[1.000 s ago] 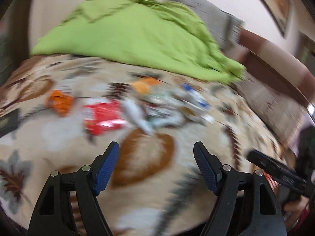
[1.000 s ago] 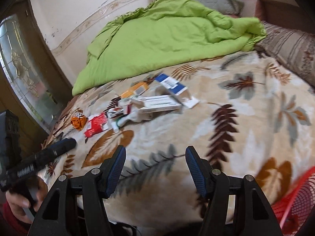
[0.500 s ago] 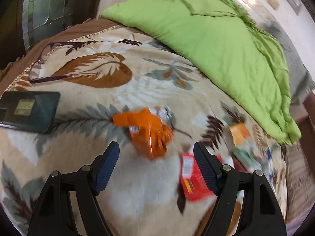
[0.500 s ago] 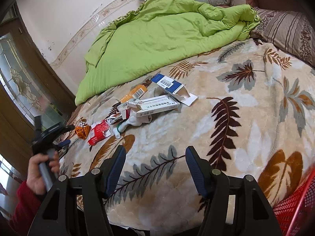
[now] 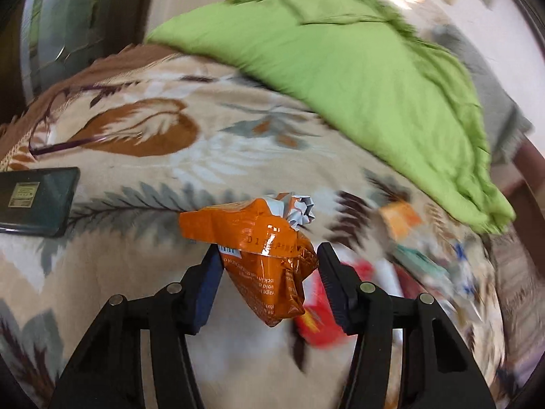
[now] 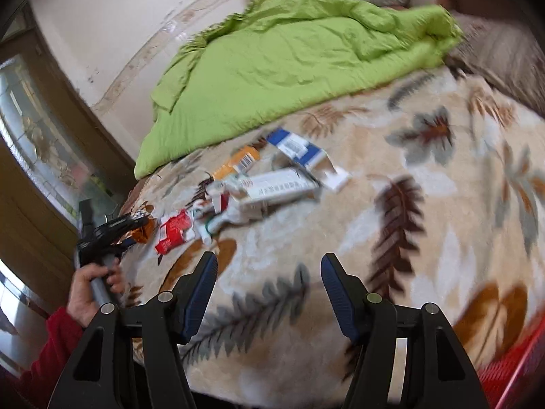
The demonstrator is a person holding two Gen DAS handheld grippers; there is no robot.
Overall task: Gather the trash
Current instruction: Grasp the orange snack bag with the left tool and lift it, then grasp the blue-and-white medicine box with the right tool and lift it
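Trash lies scattered across the leaf-patterned blanket (image 6: 425, 231), and every place here is told from that blanket. The green quilt (image 6: 289, 58) is heaped over its far end. A red basket (image 6: 511, 375) shows at its near right corner, just past the edge. On its middle sits the main litter heap: a long white carton (image 6: 276, 187), a blue-and-white box (image 6: 296, 146) behind it, and an orange box (image 6: 238, 163) to the left of those. Toward its left edge lies a red wrapper (image 6: 173, 231), and just beyond that the orange snack bag (image 5: 269, 262). A dark phone (image 5: 34, 201) and a pair of glasses (image 5: 68, 136) rest farther along that same edge; they do not look like trash.

The step in hand is the pickup of the orange snack bag. The left gripper (image 5: 269, 272) has the bag between its fingers and its jaws are closing; one pad seems to meet the crumpled foil, the other looks barely short of it, so I judge the grip not yet firm. The right gripper (image 6: 269, 289) hovers above the blanket's near edge with its claw wide and nothing in it.

Next, the left jaws need to pinch the foil fully, then lift and carry it, probably to the red basket. Thin foil may slip, so the squeeze should land on the bag's bunched middle.
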